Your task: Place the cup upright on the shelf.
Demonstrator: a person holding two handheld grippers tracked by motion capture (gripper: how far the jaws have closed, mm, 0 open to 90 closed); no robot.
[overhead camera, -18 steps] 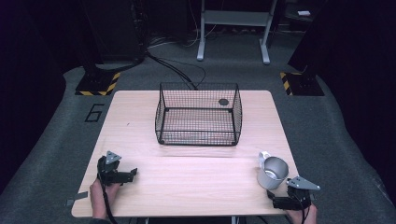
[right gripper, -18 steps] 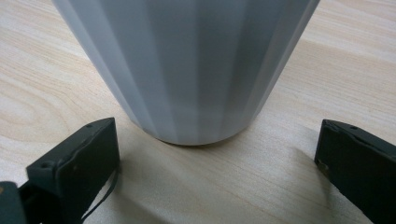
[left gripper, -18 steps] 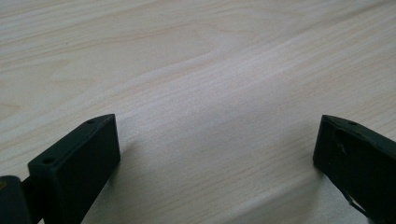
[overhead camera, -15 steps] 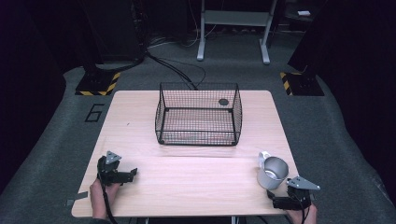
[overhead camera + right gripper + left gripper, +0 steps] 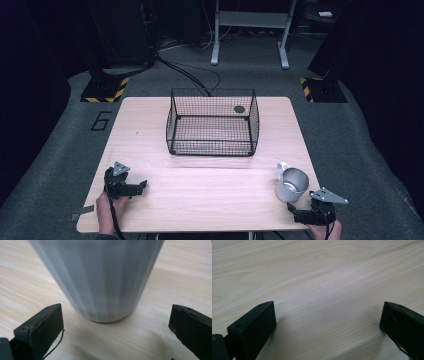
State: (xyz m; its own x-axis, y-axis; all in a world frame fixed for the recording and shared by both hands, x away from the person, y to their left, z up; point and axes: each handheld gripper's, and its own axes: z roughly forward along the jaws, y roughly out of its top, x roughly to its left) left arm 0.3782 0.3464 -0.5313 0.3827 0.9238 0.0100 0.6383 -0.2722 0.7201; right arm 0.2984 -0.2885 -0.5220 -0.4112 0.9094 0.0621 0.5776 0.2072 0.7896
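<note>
Right tongs point(image 5: 295, 216): released, jaws spread wide, held low at the counter's near right corner by a hand point(image 5: 325, 231) (grey plate on top). In the right gripper view the jaws stand to either side of the mug's base, apart from it, nothing between them.

Mug point(image 5: 291, 183): grey, metallic, ribbed sides (the ribs read clearly in the right gripper view point(image 5: 100, 277)). Upright on the counter, near the right edge, just beyond the right tongs, not touching them. Handle on the far side, toward the basket.

Left tongs point(image 5: 140, 185): released, jaws wide apart, grasping nothing. Held by the other hand point(image 5: 109, 212) at the counter's near left, jaws pointing toward the middle. The left gripper view has bare wood grain between the jaws. Cable trails back off the near edge.

Counter point(image 5: 210, 200): pale wood, rectangular, rounded corners.

Basket point(image 5: 212, 129): black wire mesh, open top, at the counter's middle toward the far side, well apart from both tongs and the mug. A small dark round thing point(image 5: 239, 109) shows at its far right corner (what it is, cannot tell).

Floor point(image 5: 60, 165): grey carpet, a "6" marked left of the counter.
</note>
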